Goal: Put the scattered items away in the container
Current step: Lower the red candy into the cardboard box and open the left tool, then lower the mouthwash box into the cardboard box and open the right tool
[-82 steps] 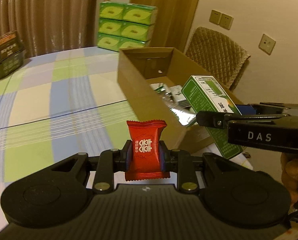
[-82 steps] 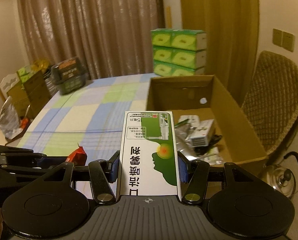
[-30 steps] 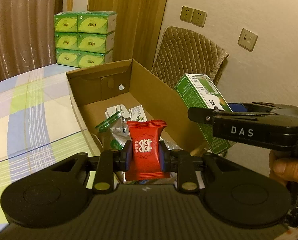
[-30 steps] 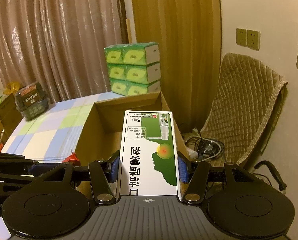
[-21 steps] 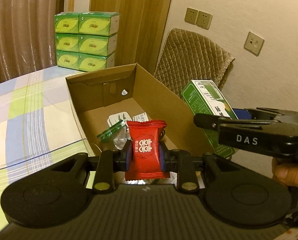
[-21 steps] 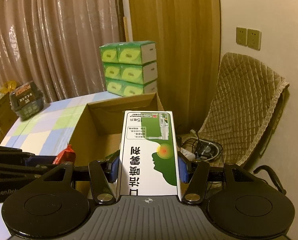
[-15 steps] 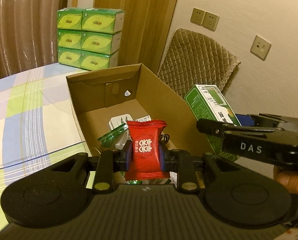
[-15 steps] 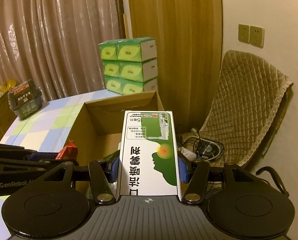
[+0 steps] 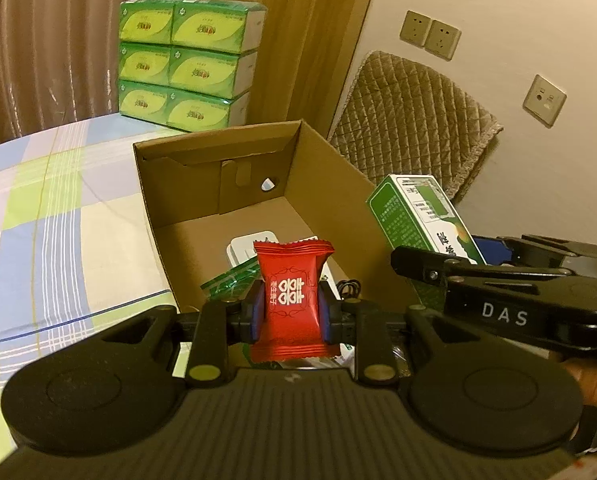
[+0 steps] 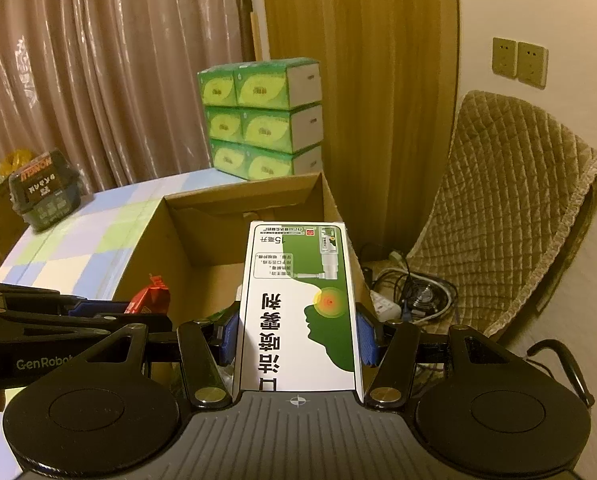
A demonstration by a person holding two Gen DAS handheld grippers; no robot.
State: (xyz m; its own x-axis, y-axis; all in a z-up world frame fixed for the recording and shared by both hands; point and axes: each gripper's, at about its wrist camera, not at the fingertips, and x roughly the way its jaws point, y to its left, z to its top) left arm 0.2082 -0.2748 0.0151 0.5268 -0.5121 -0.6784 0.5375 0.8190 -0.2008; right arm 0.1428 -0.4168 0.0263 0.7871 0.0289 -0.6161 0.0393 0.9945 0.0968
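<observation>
You have swung both tools off the checked tablecloth [image 9: 50, 216] and over to the open brown cardboard box [image 9: 330, 184] since the earlier view — its inside now fills the middle of the left wrist picture, where before you saw mostly its outer wall. Your left gripper [image 9: 291, 312] is pinching the red foil candy packet [image 9: 292, 300] upright between its blue pads, and the packet sits over the near end of the box, above the white and green items already lying inside. Your right gripper [image 10: 298, 338] is clamped on the tall green-and-white cardboard medicine carton [image 10: 300, 308], held just beside the box's right wall and seemingly above the rim. I judge that both loads are nearly placed: you likely only need to lower a little and let go — candy first, since the carton may still need nudging inward.
</observation>
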